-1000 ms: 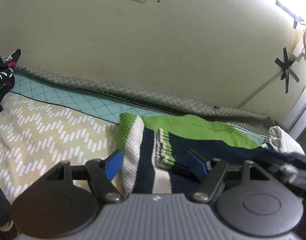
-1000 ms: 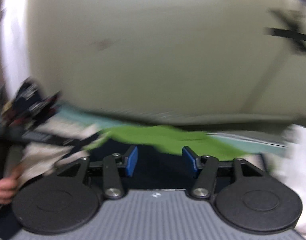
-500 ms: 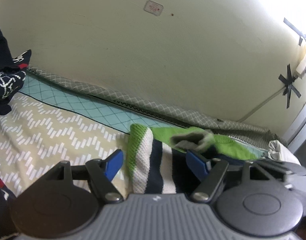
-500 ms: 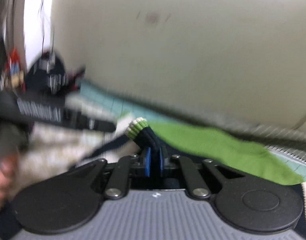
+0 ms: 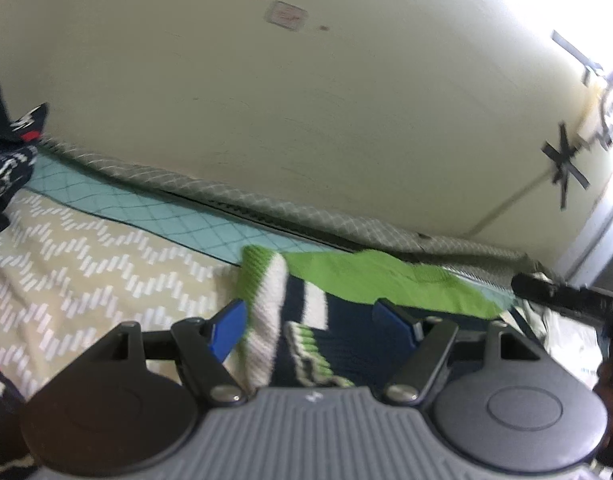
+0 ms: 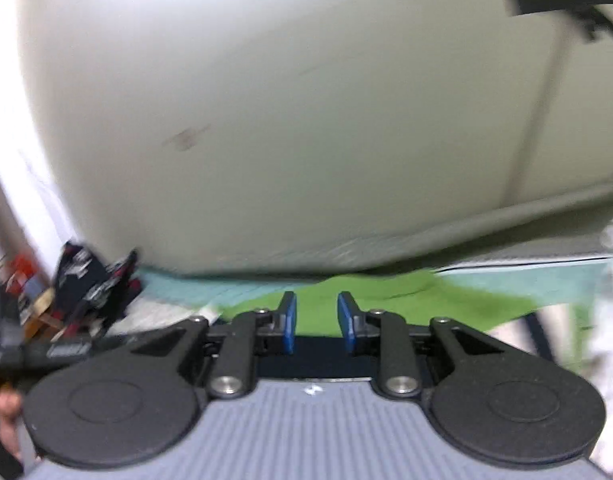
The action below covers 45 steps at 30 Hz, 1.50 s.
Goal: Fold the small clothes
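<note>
Bed (image 5: 86,248) – striped knit sweater (image 5: 306,304) flat; dark patterned garment (image 5: 6,168) at edge.

The left gripper (image 5: 314,326), a grey ribbed body with black linkage arms and blue-padded fingers (image 5: 225,330), points forward and somewhat downward, its jaws standing wide apart and gripping nothing. The right gripper (image 6: 316,322) (same build) has its jaws parted by a narrow gap; they have just been opening, and nothing is clamped between them. At the left edge of the right wrist view, a hand (image 6: 6,416) shows blurred.
</note>
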Motion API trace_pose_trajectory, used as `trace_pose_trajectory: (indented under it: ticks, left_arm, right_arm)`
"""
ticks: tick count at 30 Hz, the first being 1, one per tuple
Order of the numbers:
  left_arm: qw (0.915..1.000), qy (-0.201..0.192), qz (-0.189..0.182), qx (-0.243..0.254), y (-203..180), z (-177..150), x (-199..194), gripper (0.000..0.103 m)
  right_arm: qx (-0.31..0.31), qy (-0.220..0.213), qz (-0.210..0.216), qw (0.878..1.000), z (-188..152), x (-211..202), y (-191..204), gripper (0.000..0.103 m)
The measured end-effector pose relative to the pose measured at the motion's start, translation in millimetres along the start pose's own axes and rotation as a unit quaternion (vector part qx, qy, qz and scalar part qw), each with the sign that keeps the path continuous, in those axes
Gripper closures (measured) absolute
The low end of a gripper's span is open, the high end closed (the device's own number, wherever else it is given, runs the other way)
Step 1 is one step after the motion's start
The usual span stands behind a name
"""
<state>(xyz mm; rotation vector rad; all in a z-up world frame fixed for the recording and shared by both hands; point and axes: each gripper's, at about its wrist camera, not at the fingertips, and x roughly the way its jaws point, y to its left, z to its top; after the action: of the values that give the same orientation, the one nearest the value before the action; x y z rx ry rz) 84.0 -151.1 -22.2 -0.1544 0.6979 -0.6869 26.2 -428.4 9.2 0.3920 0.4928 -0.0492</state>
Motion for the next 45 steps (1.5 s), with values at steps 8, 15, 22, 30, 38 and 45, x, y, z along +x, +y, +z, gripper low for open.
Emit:
trace_pose_trajectory:
  ticks: [8,15,22,30,38,45]
  left_arm:
    - [0.9974,0.039,0.022,0.056,-20.5,-17.7,25.1,0.032]
    - [0.9961,0.041,0.050,0.059,-17.4,-18.8,30.2,0.031]
    - [0.9961,0.004,0.052,0.071,-21.7,-16.6,8.8,0.025]
    - [0.9937,0.040,0.069,0.079,-20.9,-22.3,28.6,0.022]
    - [0.9939,0.049,0.071,0.069,-15.1,-23.2,32.7,0.014]
    - [0.9933,0.055,0.076,0.068,-14.1,-22.2,35.9,0.008]
  right_arm:
    - [-0.036,0.072,-0.071,0.994,-39.0,39.9,-19.2,0.086]
    - [-0.013,0.040,-0.082,0.996,-42.2,31.8,-10.5,0.067]
    - [-0.041,0.021,-0.022,0.999,-75.6,-27.2,10.2,0.059]
    - [-0.002,0.038,-0.031,0.999,-83.4,-22.8,-10.0,0.056]
    - [0.016,0.021,-0.009,1.000,-84.5,-30.4,-16.8,0.050]
    - [0.020,-0.001,-0.002,1.000,-84.6,-38.0,-19.7,0.047]
